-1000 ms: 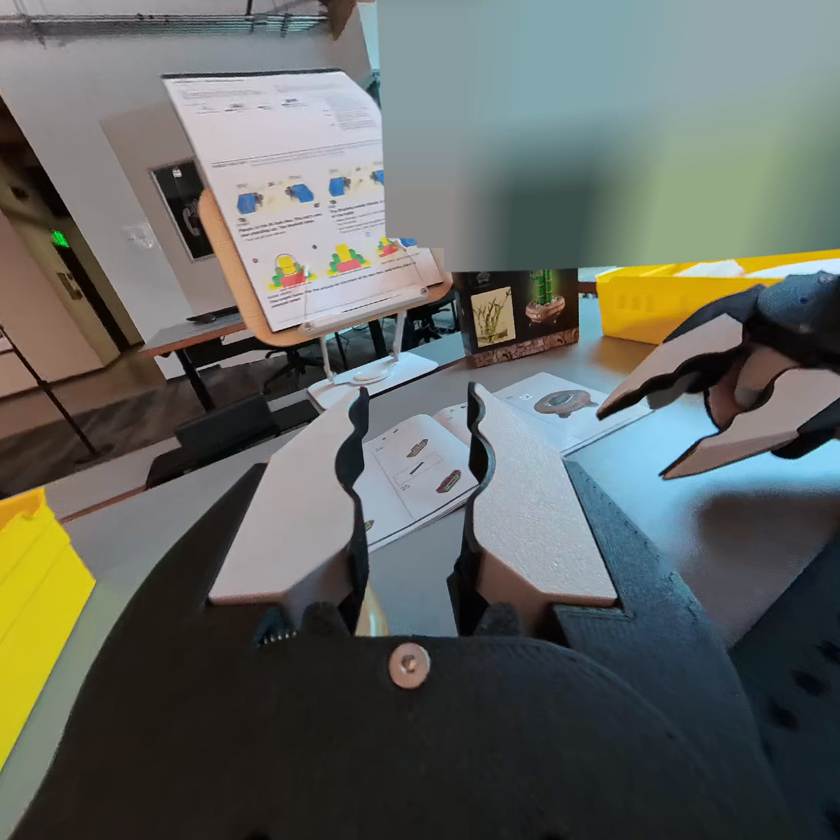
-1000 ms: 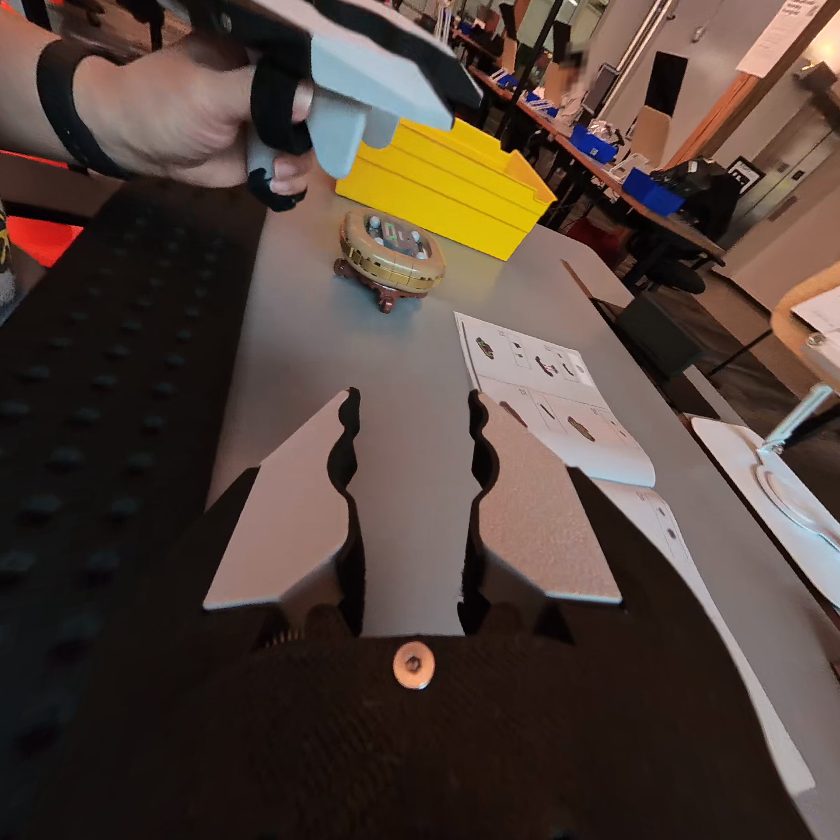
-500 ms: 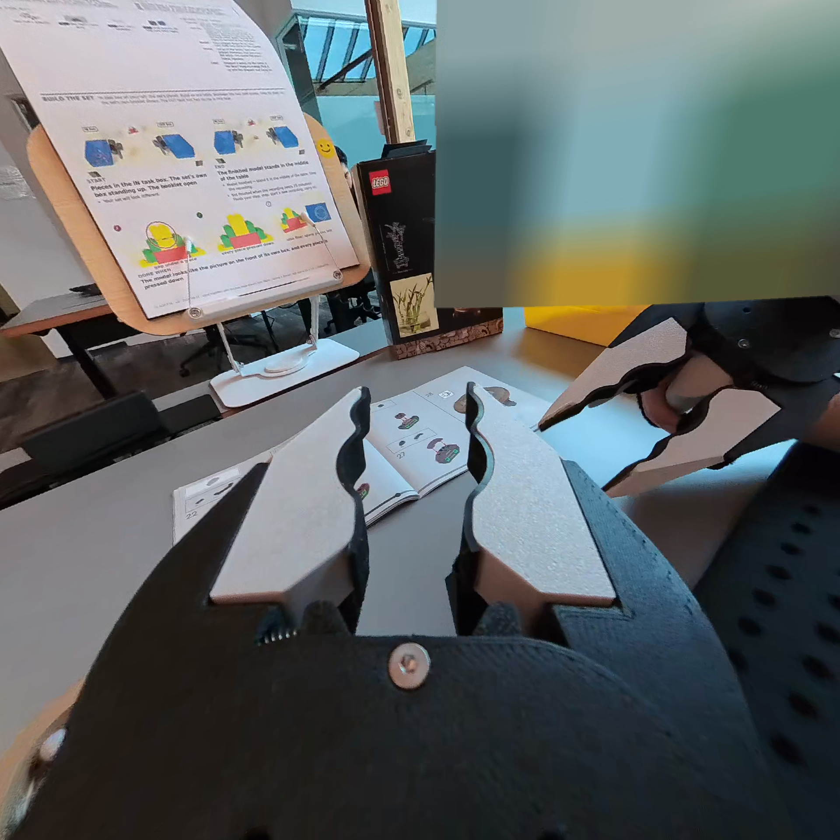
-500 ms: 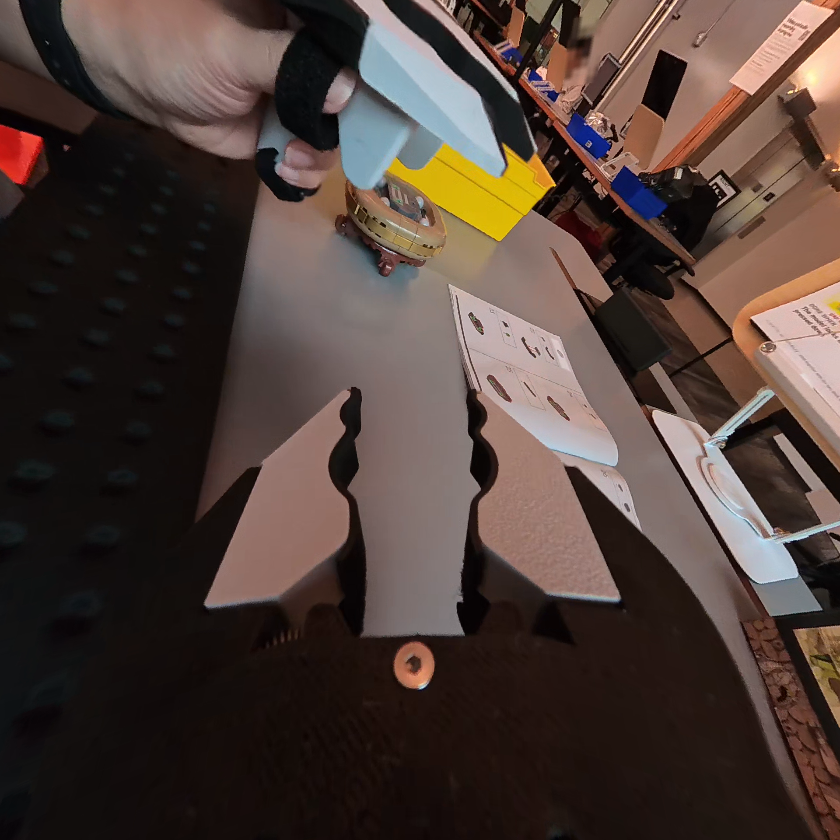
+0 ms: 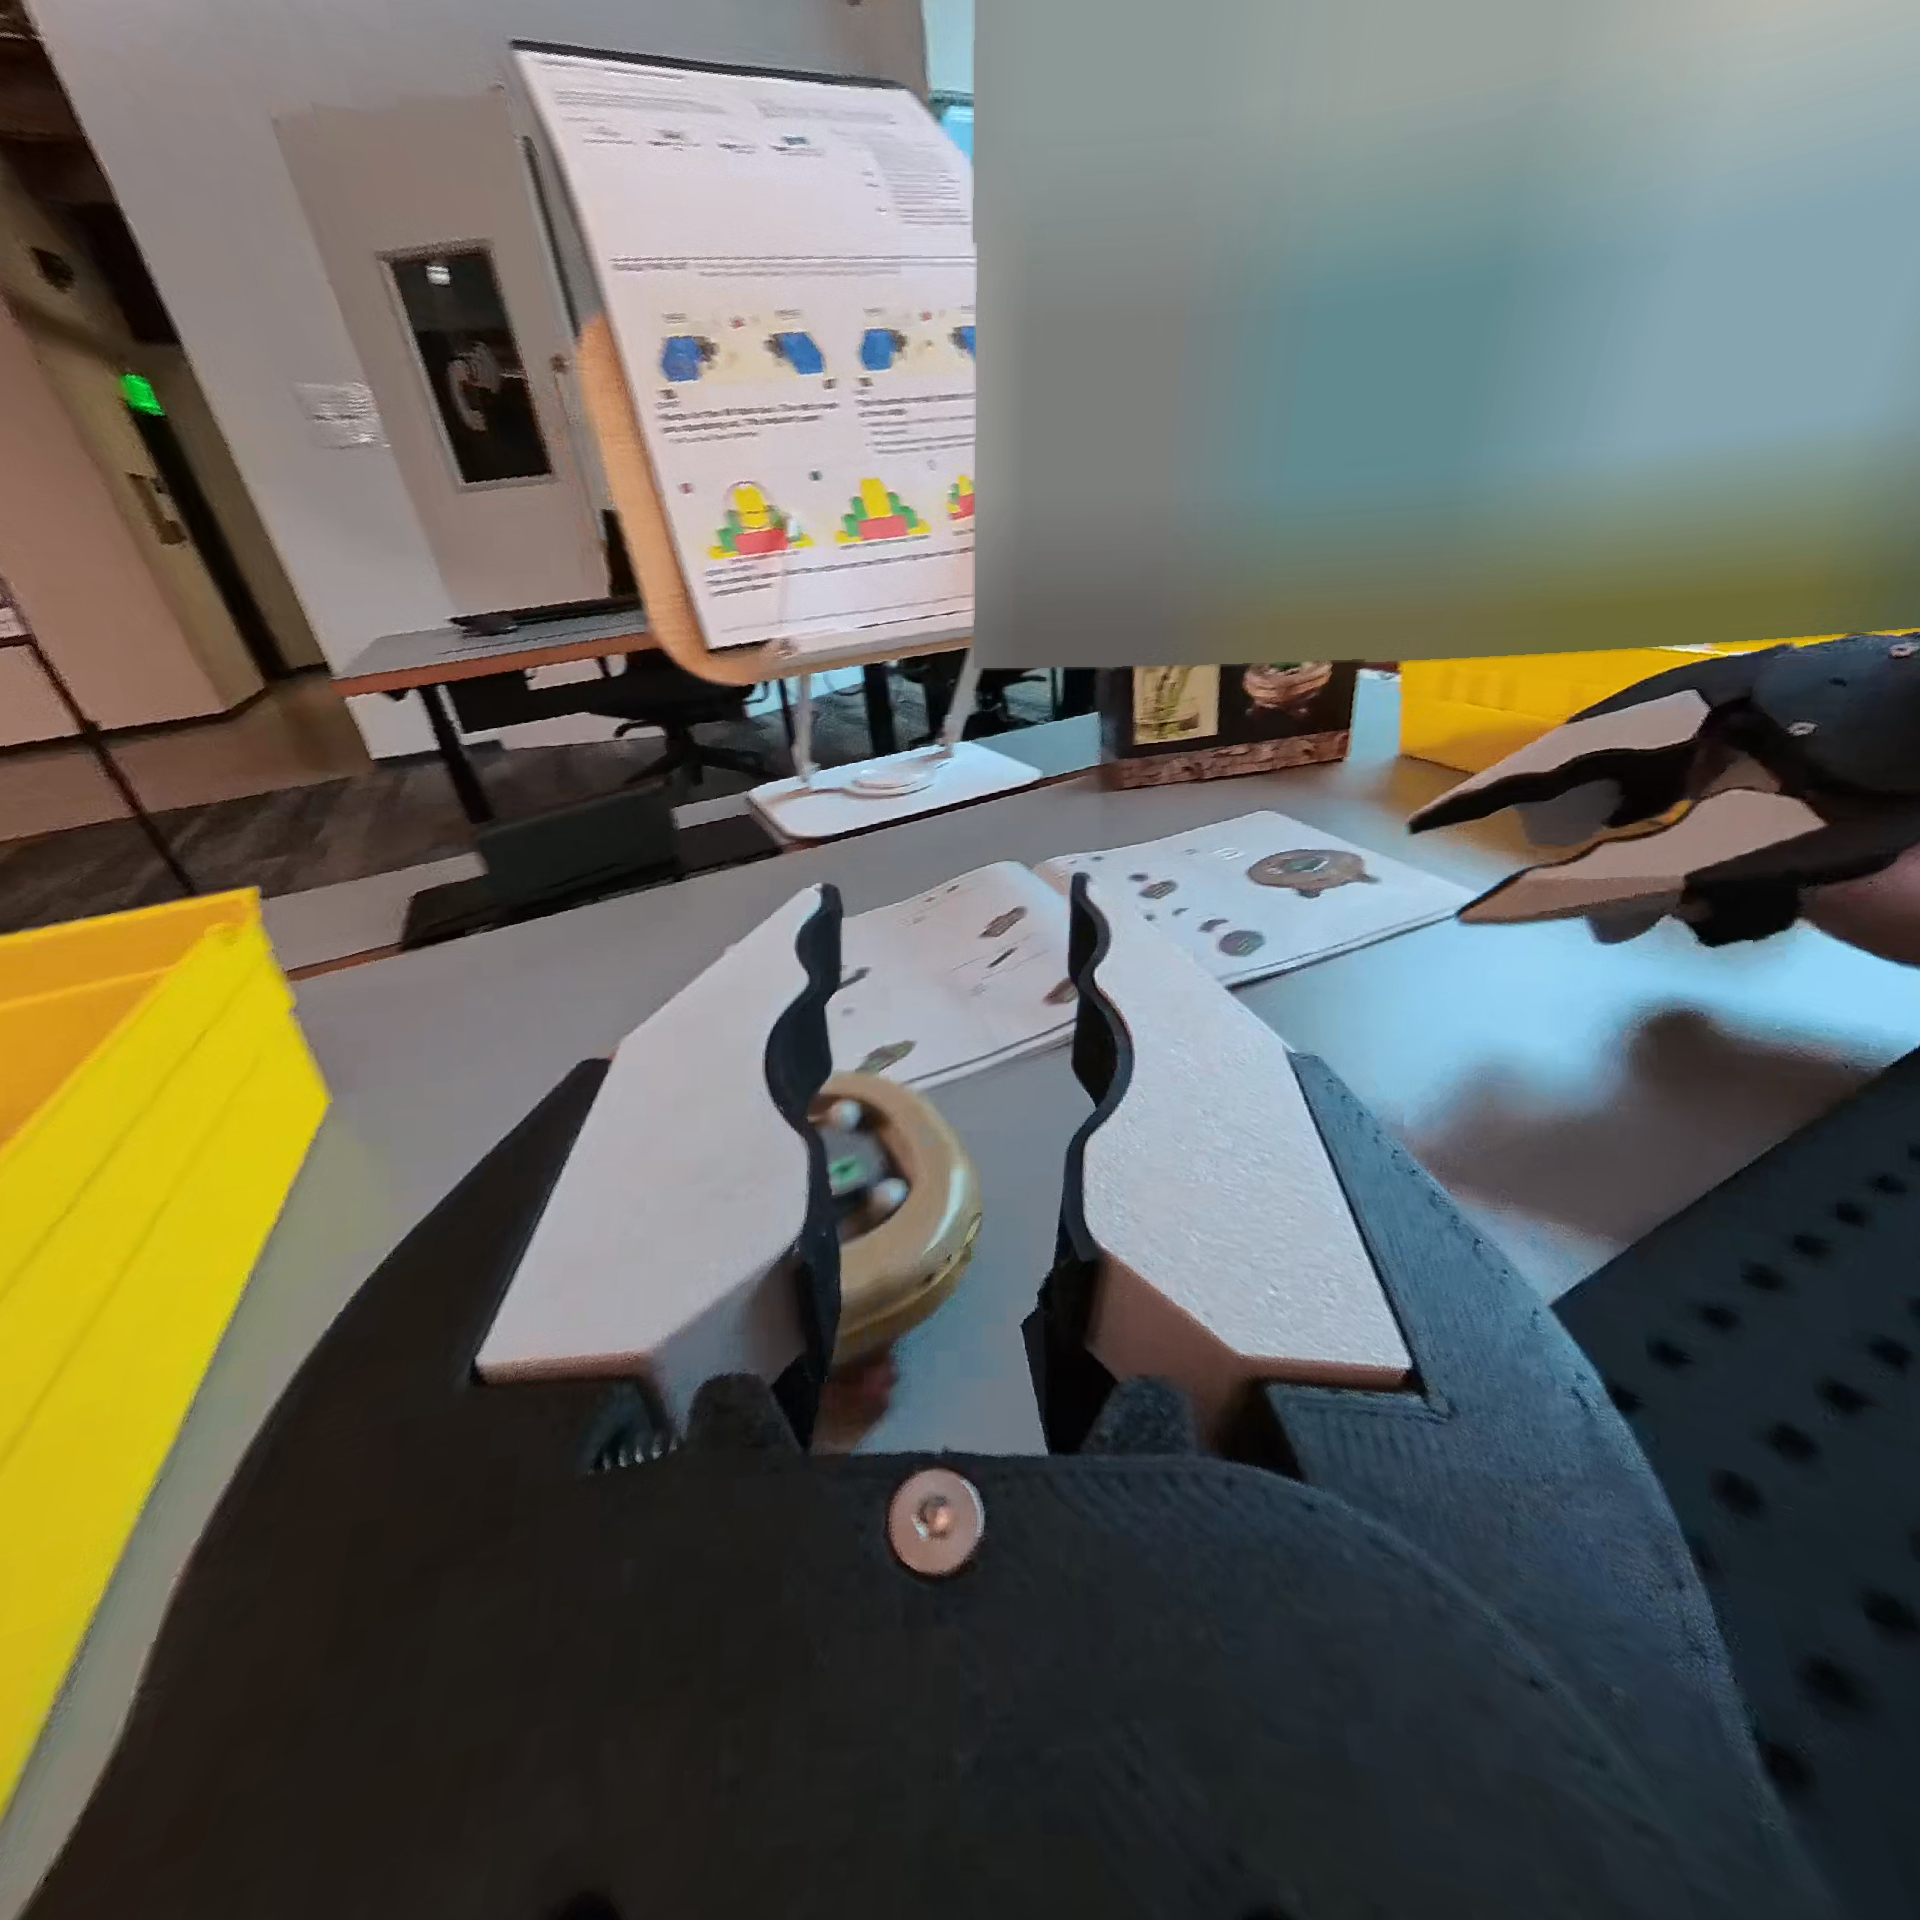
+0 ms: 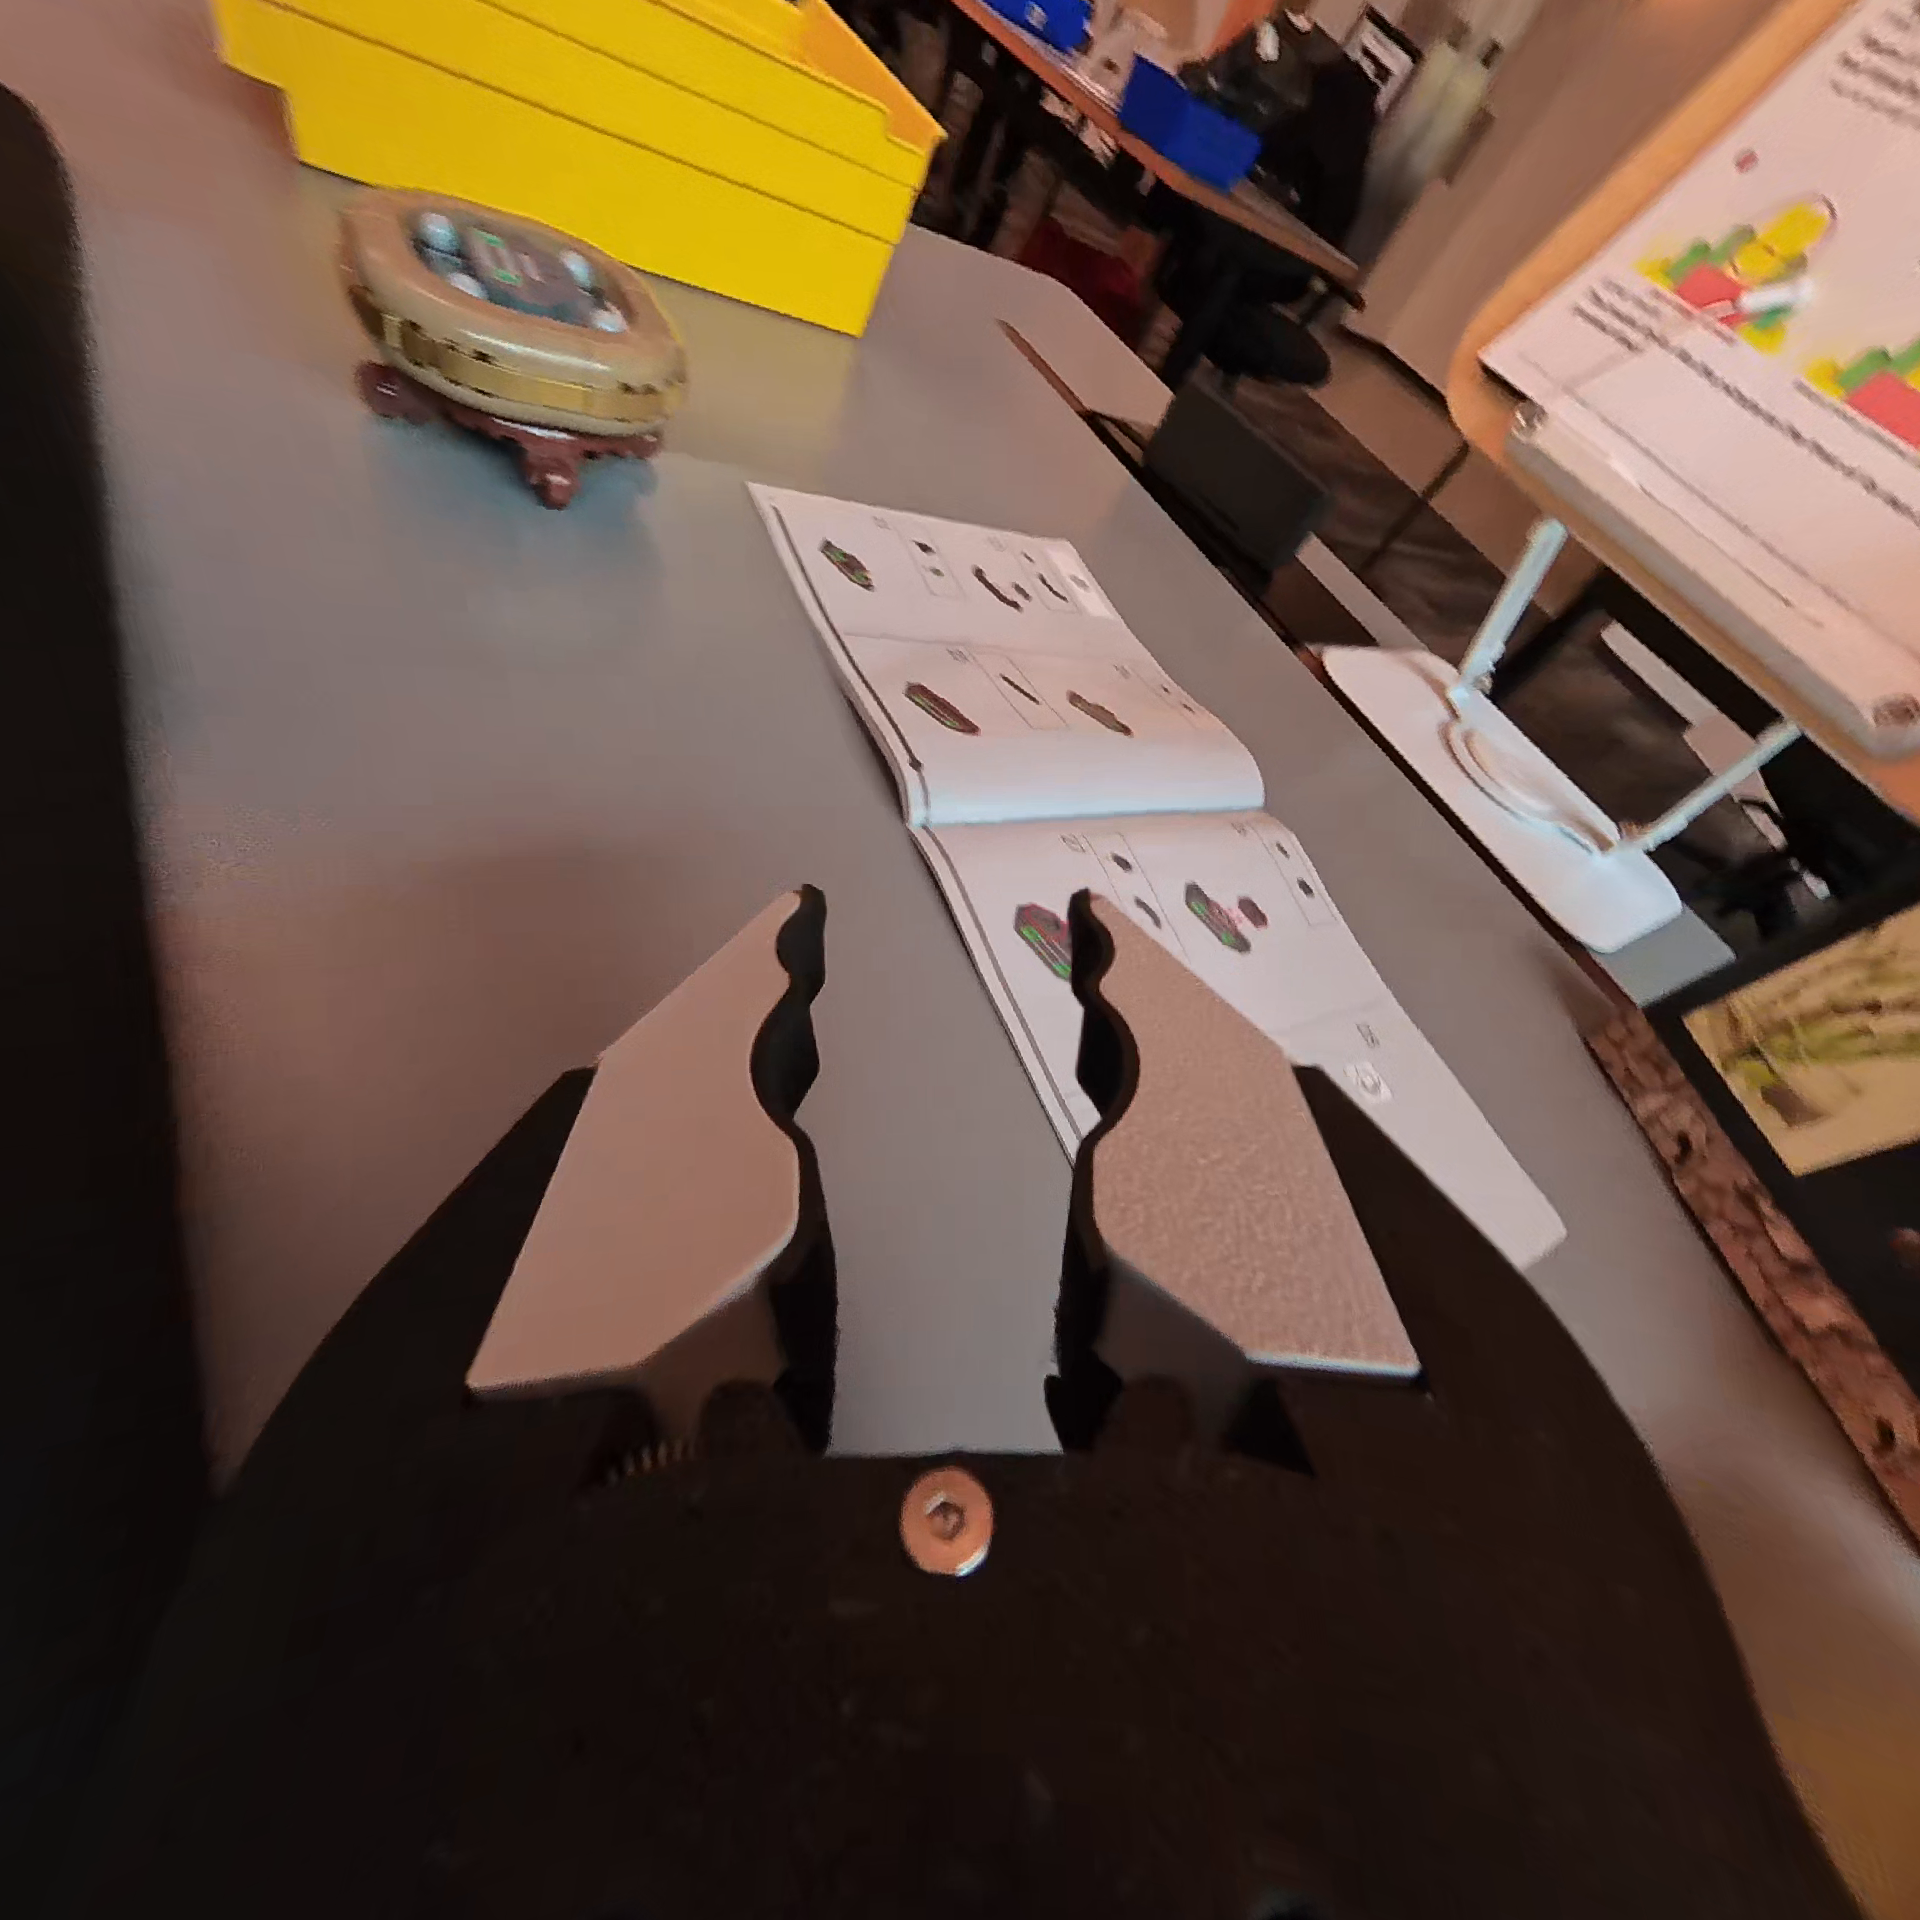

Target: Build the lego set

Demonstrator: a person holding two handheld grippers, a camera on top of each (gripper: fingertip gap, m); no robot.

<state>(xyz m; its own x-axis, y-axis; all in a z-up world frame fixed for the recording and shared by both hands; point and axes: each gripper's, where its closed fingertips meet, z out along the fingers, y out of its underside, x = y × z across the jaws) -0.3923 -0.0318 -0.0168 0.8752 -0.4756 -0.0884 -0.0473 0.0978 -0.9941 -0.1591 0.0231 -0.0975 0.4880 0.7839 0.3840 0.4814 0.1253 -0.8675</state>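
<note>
My left gripper (image 5: 945,914) has its fingers spread wide, and they hold nothing. The round gold lego pot (image 5: 904,1216) sits on the grey desk (image 5: 499,1039) under them, peeking out beside my left finger. My right gripper (image 6: 945,914) also has its fingers spread and they are empty. Just past their tips lies the open booklet (image 6: 1039,707). The yellow bin (image 6: 582,135) is far ahead, behind the pot.

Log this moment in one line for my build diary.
left gripper: open, above model | right gripper: open, empty | booklet: open
</note>
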